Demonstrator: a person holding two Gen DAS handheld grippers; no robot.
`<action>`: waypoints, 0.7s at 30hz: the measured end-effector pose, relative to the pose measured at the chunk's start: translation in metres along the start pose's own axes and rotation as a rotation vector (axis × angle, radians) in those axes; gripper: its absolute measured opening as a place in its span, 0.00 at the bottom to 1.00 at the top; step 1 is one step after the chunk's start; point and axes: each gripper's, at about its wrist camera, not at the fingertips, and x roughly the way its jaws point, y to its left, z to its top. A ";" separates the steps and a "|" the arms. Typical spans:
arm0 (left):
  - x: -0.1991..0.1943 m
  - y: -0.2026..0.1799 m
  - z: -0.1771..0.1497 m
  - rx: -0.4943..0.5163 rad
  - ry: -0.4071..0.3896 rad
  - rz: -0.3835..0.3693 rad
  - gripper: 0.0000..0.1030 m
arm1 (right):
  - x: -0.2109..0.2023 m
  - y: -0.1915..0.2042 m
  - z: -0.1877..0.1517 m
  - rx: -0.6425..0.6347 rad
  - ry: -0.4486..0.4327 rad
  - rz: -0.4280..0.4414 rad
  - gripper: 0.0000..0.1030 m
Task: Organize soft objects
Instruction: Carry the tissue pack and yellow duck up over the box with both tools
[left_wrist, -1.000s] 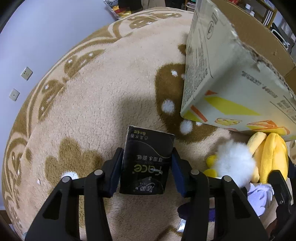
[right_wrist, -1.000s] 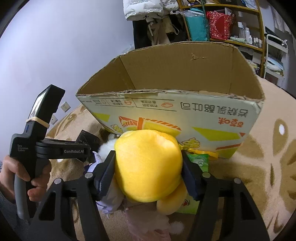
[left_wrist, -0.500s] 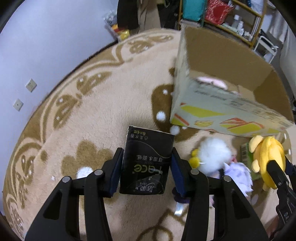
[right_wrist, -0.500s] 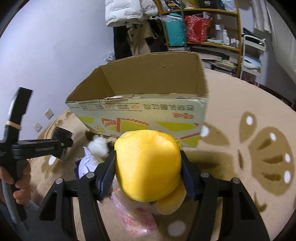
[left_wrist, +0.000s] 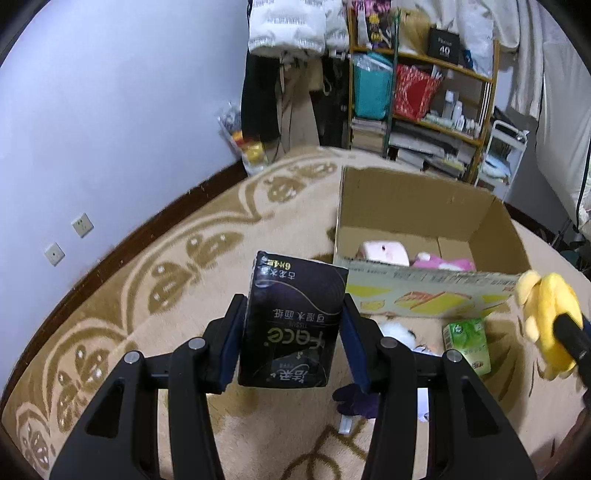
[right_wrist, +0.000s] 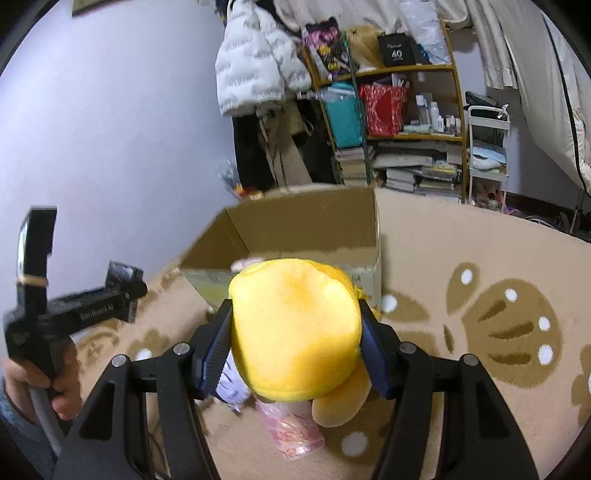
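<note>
- Yellow plush (right_wrist: 295, 328) is up off the rug and squeezed between the pads of the right gripper (right_wrist: 295, 347), which is clamped on both its flanks; the toy bulges past the jaws toward the camera, one rounded limb hanging below.
- A second ago the cardboard box (right_wrist: 295, 229) towered over this toy, with only its printed front wall on show. Now the right wrist view looks over the rim, so the lift has cleared the wall height, I'd say.
- Same story on the left: the black tissue pack (left_wrist: 291, 321) sits upright between the pads of the left gripper (left_wrist: 291, 343), held by its narrow sides, and it has come up with the gripper.
- From the left wrist view the box floor (left_wrist: 454, 243) is now visible, where before there was only the outer wall. A pink plush (left_wrist: 443, 264) and a pale pink roll (left_wrist: 384, 253) already lie inside.
- For the task, both soft items look ready to travel forward and drop in; the box opening lies just beyond and below both loads.
- Left on the rug (left_wrist: 184, 266) near the box front: a green pack (left_wrist: 467, 339), a white fluffy toy (left_wrist: 399, 328) and something purple (left_wrist: 354, 397).
- In the right wrist view, a pink wrapped pack (right_wrist: 295, 428) lies on the carpet right under the yellow toy.
- A person's hand (right_wrist: 44, 384) grips the left tool's handle at far left.
</note>
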 end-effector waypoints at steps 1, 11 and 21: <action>-0.003 0.000 0.001 0.000 -0.011 0.000 0.46 | -0.001 0.002 0.002 0.001 -0.019 0.001 0.65; -0.024 -0.004 0.012 0.000 -0.160 -0.093 0.46 | -0.022 0.007 0.022 -0.032 -0.181 -0.043 0.64; -0.028 -0.028 0.031 0.049 -0.193 -0.130 0.46 | -0.010 0.001 0.034 -0.029 -0.207 -0.040 0.65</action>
